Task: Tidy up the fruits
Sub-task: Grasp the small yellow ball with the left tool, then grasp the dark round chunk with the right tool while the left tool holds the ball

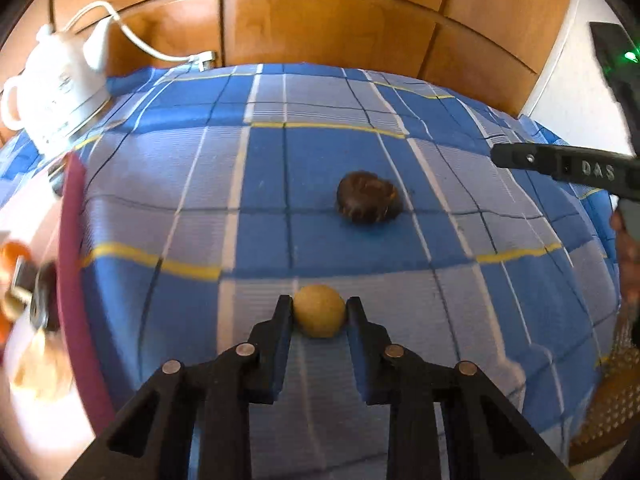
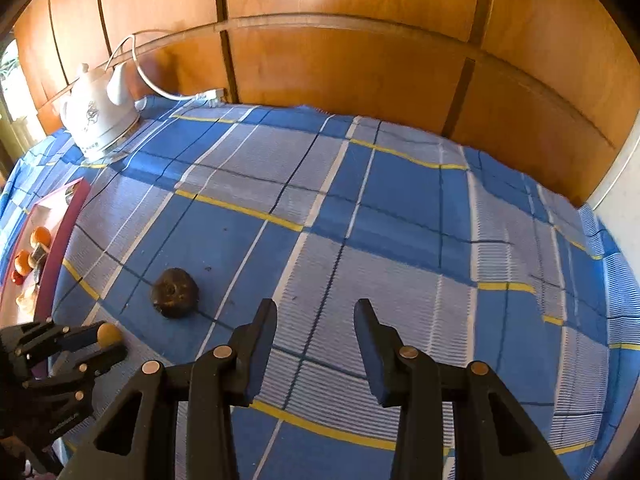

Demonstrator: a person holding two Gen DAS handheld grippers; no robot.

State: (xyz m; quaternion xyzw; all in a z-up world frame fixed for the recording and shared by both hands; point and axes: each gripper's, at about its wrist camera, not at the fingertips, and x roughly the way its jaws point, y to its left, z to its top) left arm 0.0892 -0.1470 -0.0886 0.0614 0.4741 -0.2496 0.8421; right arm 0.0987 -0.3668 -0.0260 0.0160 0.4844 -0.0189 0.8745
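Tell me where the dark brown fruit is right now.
The dark brown fruit lies on the blue checked cloth, beyond the yellow fruit in the left gripper; in the right wrist view it sits ahead-left of the open right gripper.

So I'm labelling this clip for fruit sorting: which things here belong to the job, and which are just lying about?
Job:
- yellow fruit, in left gripper
- dark brown fruit
- pink tray with oranges
- right gripper, empty

Lying about:
- white kettle
- white cable
- checked cloth

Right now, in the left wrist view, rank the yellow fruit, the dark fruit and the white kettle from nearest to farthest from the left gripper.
1. Yellow fruit, between the left gripper fingers.
2. Dark fruit, mid-cloth, slightly right.
3. White kettle, far left corner.
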